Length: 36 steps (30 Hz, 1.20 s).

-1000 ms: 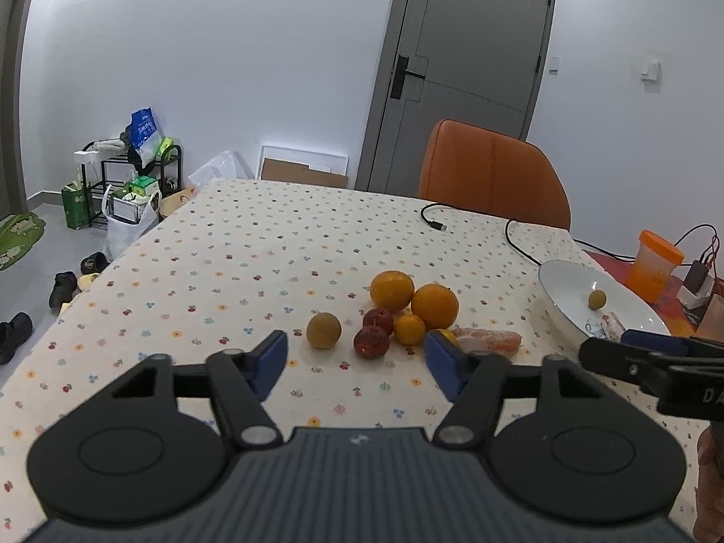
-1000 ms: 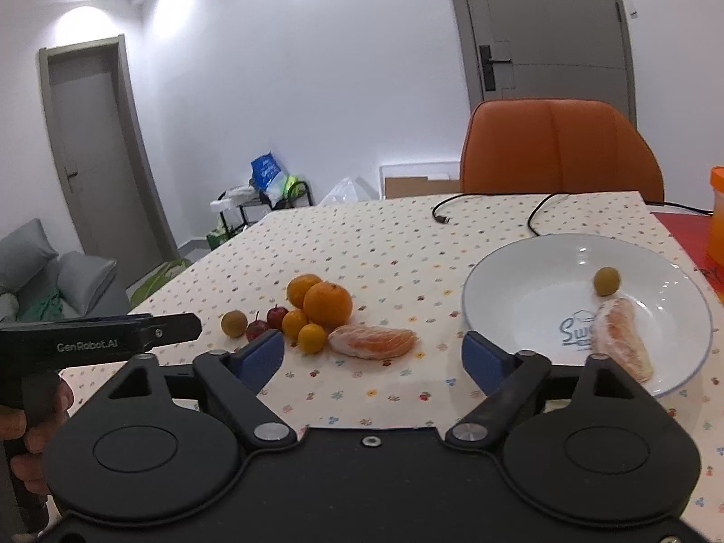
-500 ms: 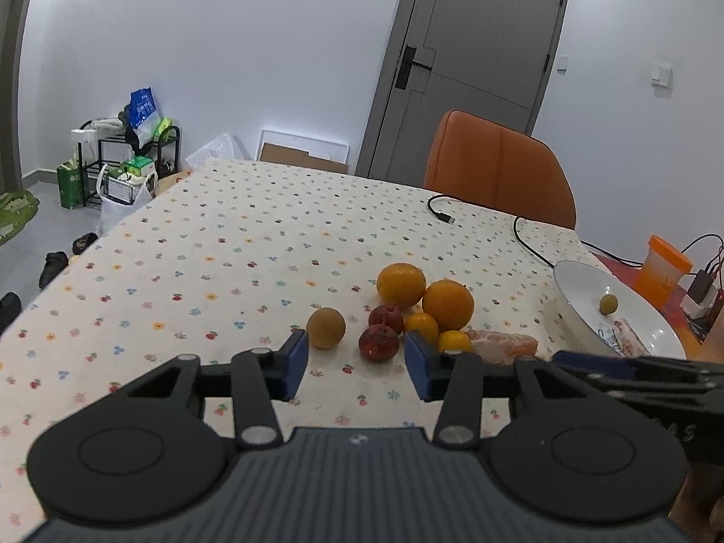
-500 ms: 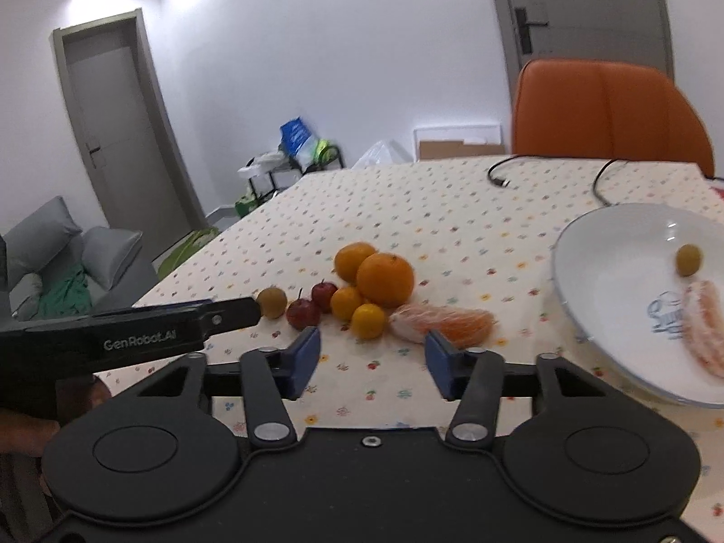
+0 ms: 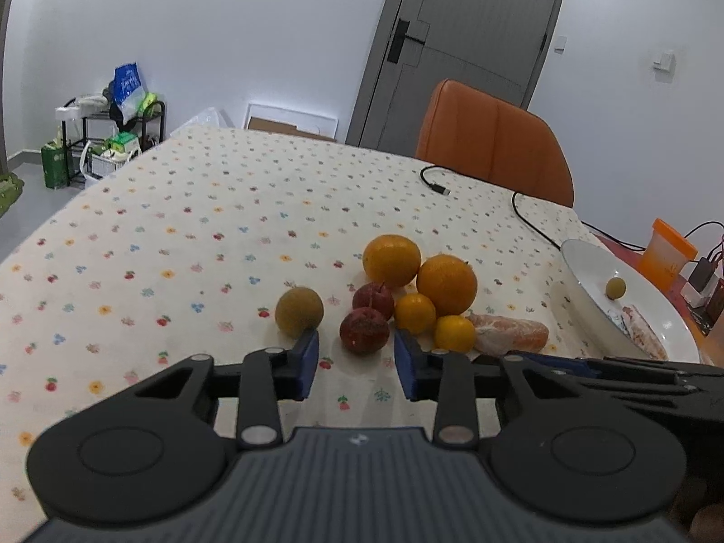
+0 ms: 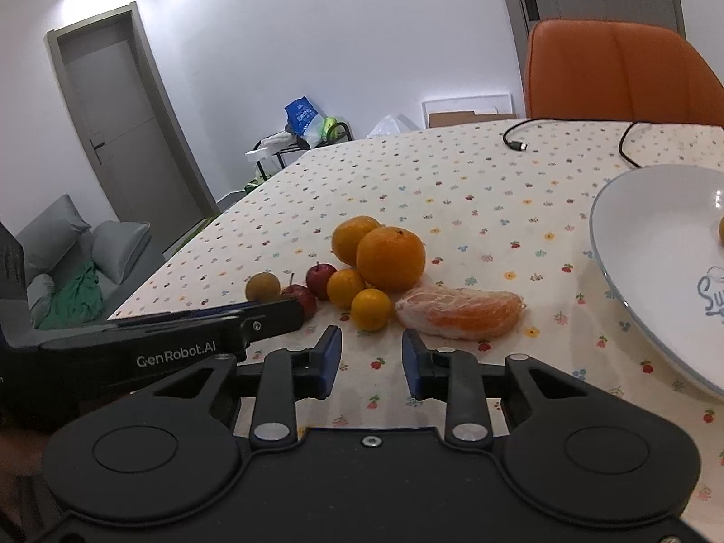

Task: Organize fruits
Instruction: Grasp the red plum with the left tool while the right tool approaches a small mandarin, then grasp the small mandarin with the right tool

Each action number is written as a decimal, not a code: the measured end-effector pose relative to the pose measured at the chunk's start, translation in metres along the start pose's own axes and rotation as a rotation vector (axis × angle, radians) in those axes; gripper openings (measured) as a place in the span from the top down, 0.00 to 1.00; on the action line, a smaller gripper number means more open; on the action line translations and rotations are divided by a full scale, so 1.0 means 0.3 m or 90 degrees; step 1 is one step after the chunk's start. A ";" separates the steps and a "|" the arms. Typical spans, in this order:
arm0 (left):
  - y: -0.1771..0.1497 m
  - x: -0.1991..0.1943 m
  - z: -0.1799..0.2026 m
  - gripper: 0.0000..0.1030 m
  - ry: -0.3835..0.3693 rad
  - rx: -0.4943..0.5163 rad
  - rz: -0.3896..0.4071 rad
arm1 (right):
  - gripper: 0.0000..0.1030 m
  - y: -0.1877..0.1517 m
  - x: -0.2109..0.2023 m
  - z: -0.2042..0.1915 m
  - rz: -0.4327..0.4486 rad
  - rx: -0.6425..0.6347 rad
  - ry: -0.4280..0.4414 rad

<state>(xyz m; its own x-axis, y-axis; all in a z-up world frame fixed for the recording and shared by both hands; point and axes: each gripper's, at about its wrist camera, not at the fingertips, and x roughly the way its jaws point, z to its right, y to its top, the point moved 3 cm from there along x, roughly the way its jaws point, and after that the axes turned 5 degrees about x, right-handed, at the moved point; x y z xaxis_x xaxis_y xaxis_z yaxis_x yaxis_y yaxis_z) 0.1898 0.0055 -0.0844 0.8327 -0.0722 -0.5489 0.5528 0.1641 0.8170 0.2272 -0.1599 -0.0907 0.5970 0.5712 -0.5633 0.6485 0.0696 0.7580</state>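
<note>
We see a desk [image 5: 190, 226] under a cloth dotted with small flowers, and on it a close cluster of fruit: two large oranges [image 5: 446, 284], touching; two small oranges [image 5: 415, 313] in front of them; two small red apples [image 5: 364, 330] to their left; one round greenish-brown fruit [image 5: 299, 311] a little apart on the far left; and one peeled orange segment [image 5: 507, 334] lying at the right end of the cluster. To the right stands one white plate [image 5: 583, 267], holding one small yellow-green fruit [image 5: 616, 288] and one more peeled segment [image 5: 645, 332]; in the right wrist view the plate runs off the frame edge and the small fruit on it is nearly cut away. We hold two pairs of tongs. The left tongs [image 5: 355, 364] hang low above the desk just short of the nearer red apple, the blue pads partly apart with nothing between them. The right tongs [image 6: 371, 357] likewise stand partly apart and empty, just short of the nearest small orange and the segment. Each pair shows only as a dark bar at the edge of the other's view, and the left bar hides part of one apple. One black cable [image 5: 520, 208] lies near one orange chair [image 5: 493, 149], and one orange cup [image 5: 665, 253] sits beyond the plate.
</note>
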 end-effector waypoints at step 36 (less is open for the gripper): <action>0.014 -0.117 0.030 0.78 0.032 0.004 0.030 | 0.82 0.020 -0.079 0.024 0.032 0.018 0.020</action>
<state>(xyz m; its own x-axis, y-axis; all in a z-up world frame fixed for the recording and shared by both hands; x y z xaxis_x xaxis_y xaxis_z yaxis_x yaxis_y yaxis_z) 0.1633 -0.0001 -0.0601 0.8553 -0.0152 -0.5179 0.5134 0.1593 0.8432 0.2204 -0.1789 -0.0752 0.6148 0.5988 -0.5133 0.6309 0.0173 0.7757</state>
